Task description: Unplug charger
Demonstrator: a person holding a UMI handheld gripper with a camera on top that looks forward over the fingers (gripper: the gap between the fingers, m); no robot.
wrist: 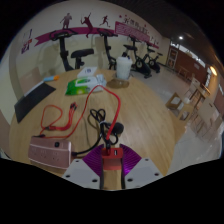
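My gripper (112, 165) is low over a round wooden table (140, 115). Its two purple pads (93, 162) close in from both sides on a small red and tan charger (112, 153) held between the fingertips. A red cable (77, 112) runs from the charger away over the table in a loop to the left. A dark tangle of cable (98, 118) lies just ahead of the fingers. A white block with sockets (50, 151) lies to the left of the fingers.
A green and white box (80, 85) and a black flat item (35, 95) lie further back on the left. A white jug (123, 67) stands at the far edge. Wooden chairs (190, 100) stand to the right, and exercise machines (75, 50) stand behind the table.
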